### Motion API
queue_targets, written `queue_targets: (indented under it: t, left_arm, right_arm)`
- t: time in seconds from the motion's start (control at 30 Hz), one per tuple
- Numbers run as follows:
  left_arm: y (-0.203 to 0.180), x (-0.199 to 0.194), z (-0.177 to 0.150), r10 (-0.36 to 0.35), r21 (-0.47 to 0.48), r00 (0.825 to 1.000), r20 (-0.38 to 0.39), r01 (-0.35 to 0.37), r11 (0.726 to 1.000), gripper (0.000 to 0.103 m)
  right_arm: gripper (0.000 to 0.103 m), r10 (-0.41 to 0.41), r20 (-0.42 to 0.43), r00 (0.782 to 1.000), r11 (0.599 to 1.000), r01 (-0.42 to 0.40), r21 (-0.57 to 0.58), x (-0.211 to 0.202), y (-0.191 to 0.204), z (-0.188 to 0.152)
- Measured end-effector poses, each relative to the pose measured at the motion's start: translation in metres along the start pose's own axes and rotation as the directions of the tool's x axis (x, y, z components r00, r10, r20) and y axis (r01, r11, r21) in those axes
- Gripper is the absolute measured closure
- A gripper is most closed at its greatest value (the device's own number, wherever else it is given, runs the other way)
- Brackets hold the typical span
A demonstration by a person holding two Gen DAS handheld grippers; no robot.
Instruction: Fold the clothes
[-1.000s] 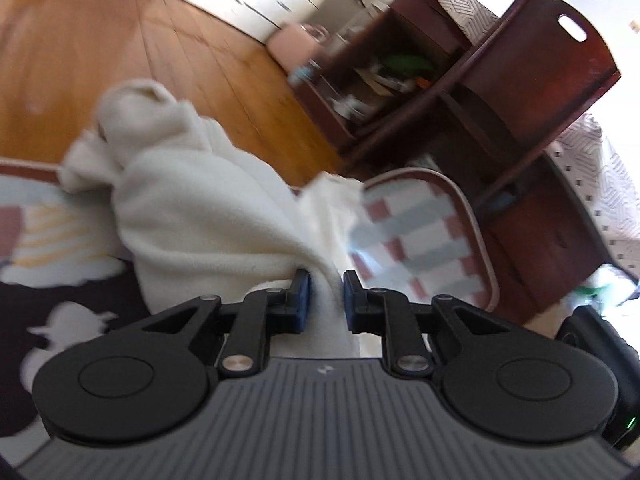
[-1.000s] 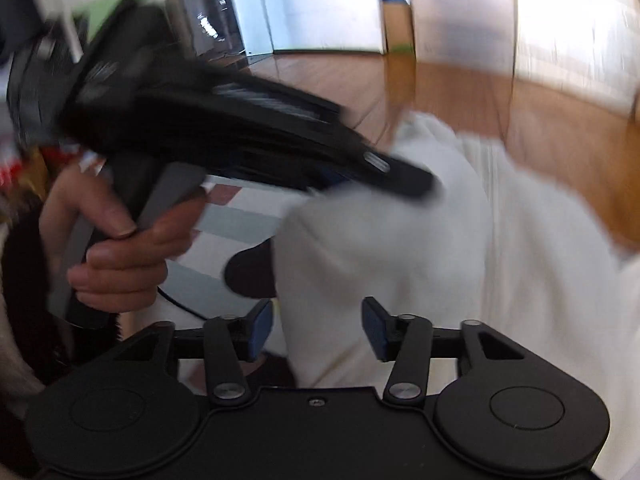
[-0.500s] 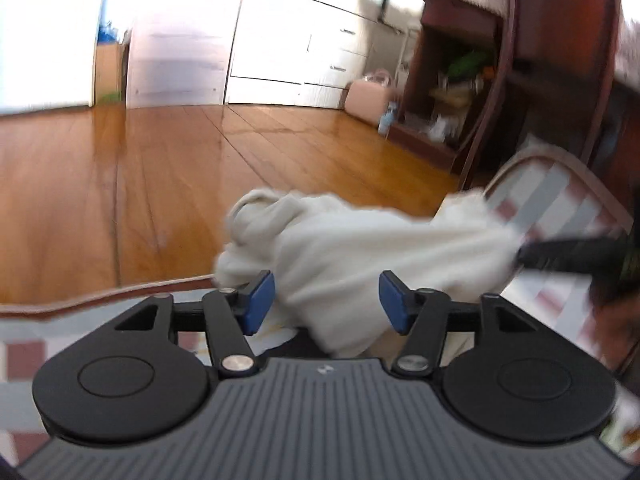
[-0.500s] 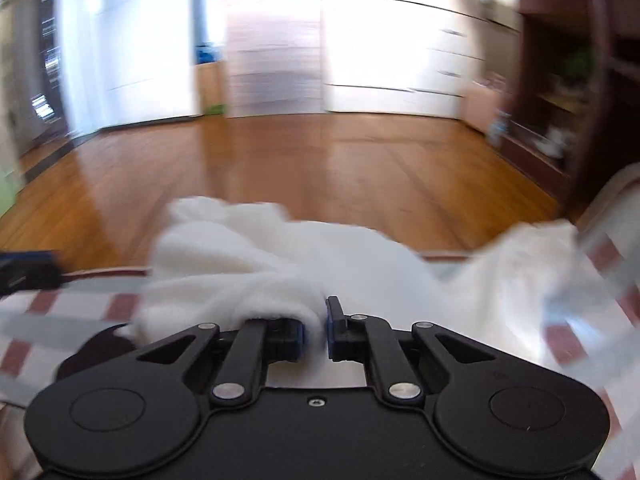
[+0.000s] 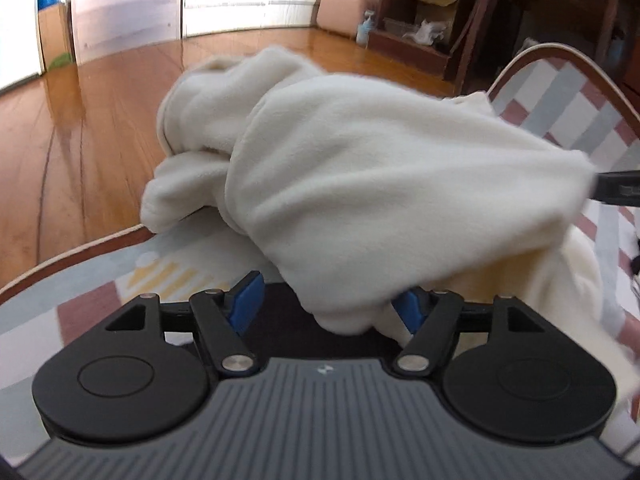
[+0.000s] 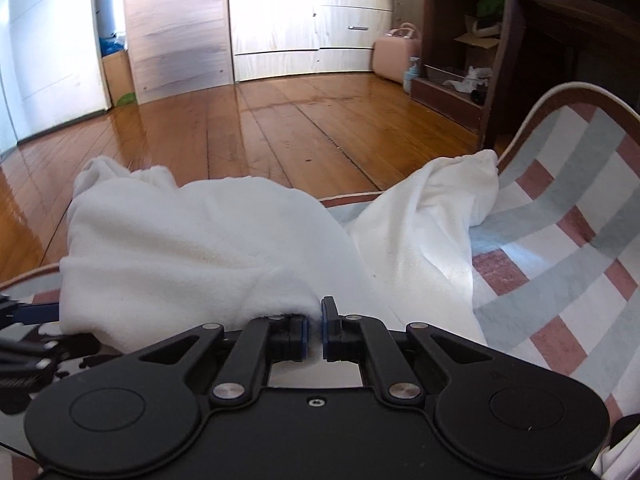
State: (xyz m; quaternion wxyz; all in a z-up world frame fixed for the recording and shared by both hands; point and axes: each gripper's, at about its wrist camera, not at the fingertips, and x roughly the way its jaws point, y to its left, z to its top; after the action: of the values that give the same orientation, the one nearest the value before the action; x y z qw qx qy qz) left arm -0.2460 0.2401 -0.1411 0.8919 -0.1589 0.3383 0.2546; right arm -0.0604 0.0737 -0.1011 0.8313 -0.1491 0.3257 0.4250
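While pinched, garment (image 6: 192, 248) fronts hand-held gripper (image 6: 315, 322).

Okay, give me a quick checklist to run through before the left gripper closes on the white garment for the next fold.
1. Right gripper pinching the white garment: ok, its jaws are shut on a fold of cloth.
2. Left gripper ready to grasp: ok, its jaws stand wide open.
3. Cloth between the left fingers: ok, a lobe of garment hangs into the gap.
4. Only one layer in that gap: cannot tell, the cloth is bunched.
5. Garment fully on the checked rug: not ok, part lies out over the wooden floor.
6. Garment spread flat for folding: not ok, it is heaped and creased.
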Motion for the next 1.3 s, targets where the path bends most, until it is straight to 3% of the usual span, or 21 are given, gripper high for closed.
queue_targets:
  t: [0.13,0.17,0.2,0.23,0.37,0.43,0.5,0.6,0.67,0.73,0.77,0.83,0.87,0.97,1.03,1.17,1.23,1.3]
  left_arm:
    - [-0.019,0.026,-0.002,0.126,0.110,0.990,-0.061,-0.119,0.987,0.036]
    - [-0.024,0.030,-0.005,0.139,0.133,0.988,-0.064,-0.130,0.982,0.048]
    - [-0.027,0.030,-0.006,0.151,0.144,0.987,-0.049,-0.142,0.979,0.072]
    - [-0.029,0.029,-0.005,0.169,0.144,0.985,-0.039,-0.161,0.976,0.080]
    - [-0.033,-0.007,0.014,0.230,0.117,0.968,0.100,-0.241,0.963,0.085]
    - [-0.037,-0.034,0.032,0.264,0.116,0.944,0.199,-0.290,0.950,0.086]
    - [-0.039,-0.061,0.052,0.286,0.088,0.916,0.283,-0.321,0.943,0.088]
    - [-0.054,-0.102,0.072,0.317,0.077,0.847,0.427,-0.384,0.920,0.090]
    - [-0.069,-0.115,0.070,0.316,0.102,0.807,0.499,-0.417,0.903,0.090]
    - [-0.082,-0.110,0.058,0.310,0.175,0.793,0.524,-0.457,0.872,0.087]
    - [-0.087,-0.099,0.050,0.317,0.217,0.800,0.509,-0.475,0.853,0.084]
    - [-0.088,-0.076,0.032,0.311,0.274,0.842,0.440,-0.456,0.847,0.072]
    - [-0.083,-0.066,0.024,0.302,0.275,0.873,0.382,-0.420,0.865,0.062]
    - [-0.064,-0.039,-0.001,0.267,0.241,0.945,0.190,-0.308,0.920,0.060]
    - [-0.045,-0.029,-0.023,0.264,0.176,0.959,0.105,-0.279,0.944,0.060]
    - [-0.022,-0.017,-0.042,0.265,0.095,0.964,0.011,-0.265,0.960,0.063]
    - [-0.017,-0.009,-0.045,0.280,0.096,0.959,-0.034,-0.275,0.957,0.095]
    - [-0.018,-0.010,-0.041,0.298,0.110,0.954,-0.025,-0.294,0.949,0.095]
  right_arm:
    - [0.098,0.004,-0.015,1.000,0.999,-0.004,0.036,0.004,-0.008,-0.001]
    - [0.098,0.014,-0.018,1.000,0.998,-0.013,0.056,0.003,-0.011,-0.002]
    - [0.098,0.024,-0.021,1.000,0.997,-0.022,0.075,0.003,-0.014,-0.003]
    - [0.098,0.034,-0.023,0.999,0.995,-0.031,0.095,0.002,-0.016,-0.003]
    - [0.098,0.085,0.030,0.996,0.988,-0.089,0.125,-0.018,-0.022,0.000]
    - [0.098,0.088,0.083,0.993,0.989,-0.097,0.108,-0.030,-0.022,0.003]
    - [0.098,0.133,0.161,0.978,0.976,-0.157,0.149,-0.043,-0.029,0.005]
    - [0.098,0.236,0.248,0.940,0.931,-0.292,0.219,-0.059,-0.040,0.007]
    - [0.098,0.193,0.248,0.950,0.955,-0.239,0.174,-0.061,-0.032,0.009]
    - [0.098,0.096,0.233,0.968,0.987,-0.123,0.104,-0.056,-0.020,0.007]
    - [0.098,0.051,0.222,0.974,0.994,-0.072,0.085,-0.052,-0.017,0.005]
    - [0.098,-0.033,0.192,0.981,0.997,0.019,0.075,-0.039,-0.018,-0.001]
    - [0.098,-0.058,0.172,0.983,0.995,0.042,0.094,-0.033,-0.023,-0.004]
    - [0.098,-0.066,0.114,0.991,0.984,0.046,0.170,-0.022,-0.041,-0.013]
    - [0.098,-0.034,0.130,0.991,0.978,0.007,0.208,-0.023,-0.049,-0.018]
    - [0.098,0.002,0.160,0.987,0.985,-0.030,0.172,-0.024,-0.043,-0.020]
    - [0.098,0.003,0.149,0.989,0.986,-0.027,0.162,-0.023,-0.040,-0.022]
    - [0.098,0.027,0.150,0.988,0.987,-0.050,0.151,-0.024,-0.038,-0.024]
